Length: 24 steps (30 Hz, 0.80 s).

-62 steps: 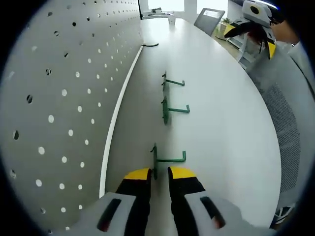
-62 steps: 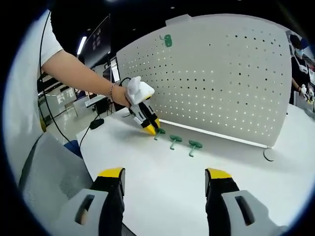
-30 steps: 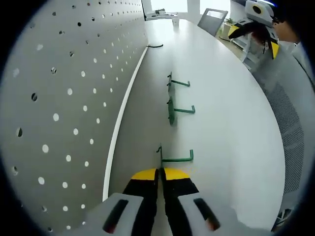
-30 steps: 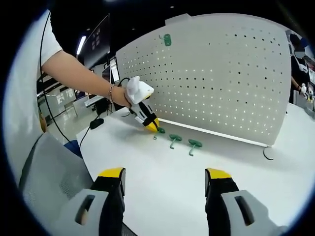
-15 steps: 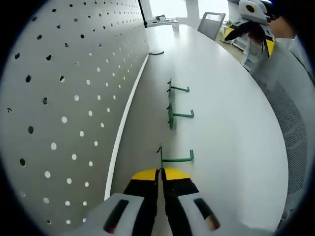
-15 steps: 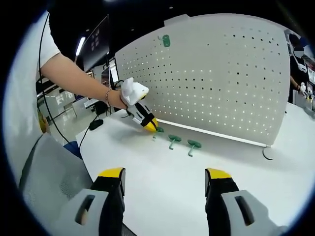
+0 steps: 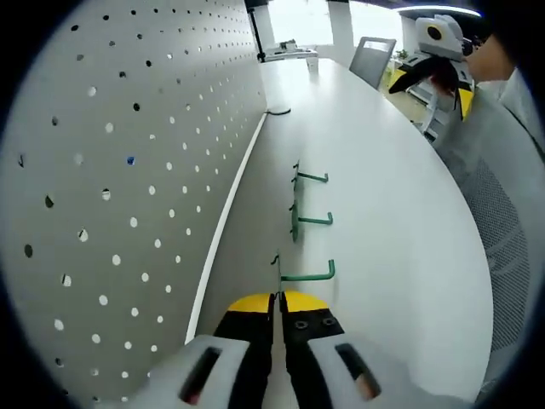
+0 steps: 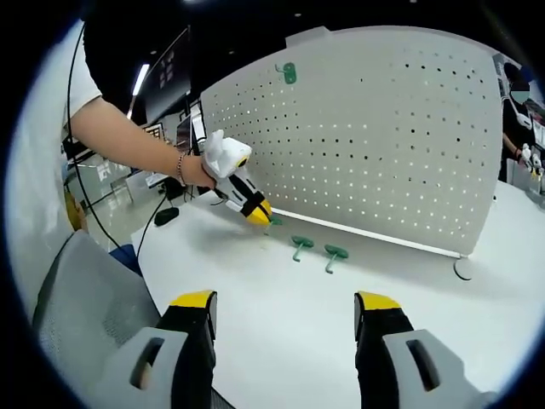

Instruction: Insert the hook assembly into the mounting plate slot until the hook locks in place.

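Left gripper (image 7: pixel 279 300) clamped near green hook (image 7: pixel 294 274) beside pegboard (image 7: pixel 128 170); two more hooks (image 7: pixel 300 211) farther; right gripper (image 8: pixel 281 308) jaws wide apart, empty

Bright even light, soft shadows, fisheye-warped edges, sharp focus

We see a smooth white counter (image 7: pixel 400 221) with a soft sheen. The pegboard (image 8: pixel 383 136) looks like matt, pale-painted sheet metal. The green hooks (image 7: pixel 298 217) seem thin coated wire, slightly glossy. Our claw tips (image 7: pixel 278 302) are yellow and black plastic. The chair back (image 8: pixel 85 315) is grey mesh cloth.
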{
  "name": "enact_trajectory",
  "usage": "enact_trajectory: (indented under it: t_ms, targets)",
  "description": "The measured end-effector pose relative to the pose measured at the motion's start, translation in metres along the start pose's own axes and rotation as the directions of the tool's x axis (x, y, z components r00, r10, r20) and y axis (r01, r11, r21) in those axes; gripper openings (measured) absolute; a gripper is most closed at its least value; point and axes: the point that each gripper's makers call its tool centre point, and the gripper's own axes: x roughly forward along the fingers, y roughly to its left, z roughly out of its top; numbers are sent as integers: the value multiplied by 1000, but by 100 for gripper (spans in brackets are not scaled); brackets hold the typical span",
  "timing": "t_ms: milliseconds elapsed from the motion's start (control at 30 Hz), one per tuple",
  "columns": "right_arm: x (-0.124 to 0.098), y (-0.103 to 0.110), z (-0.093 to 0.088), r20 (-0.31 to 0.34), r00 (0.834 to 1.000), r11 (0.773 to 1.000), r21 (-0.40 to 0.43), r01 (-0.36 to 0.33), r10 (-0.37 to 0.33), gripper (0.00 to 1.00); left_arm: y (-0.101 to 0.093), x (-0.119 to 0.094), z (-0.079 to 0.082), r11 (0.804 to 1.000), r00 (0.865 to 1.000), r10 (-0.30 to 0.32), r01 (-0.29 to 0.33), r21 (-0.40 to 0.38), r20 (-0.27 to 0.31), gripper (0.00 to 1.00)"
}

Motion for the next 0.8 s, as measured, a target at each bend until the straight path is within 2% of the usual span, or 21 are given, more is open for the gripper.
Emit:
enact_trajectory:
  t_ms: [367,500,800]
  targets:
    - [-2,-2,4,15,1000,1000,0,13,-13,63,-9,-12,14,999,997,30,-27,-35,70,3]
    - [-2,-3,5,19,1000,1000,0,13,-13,63,-7,-21,27,996,991,59,-51,-67,121,3]
    - [-3,-1,10,31,999,1000,-12,10,-9,63,-9,-35,41,992,978,108,-94,-84,177,3]
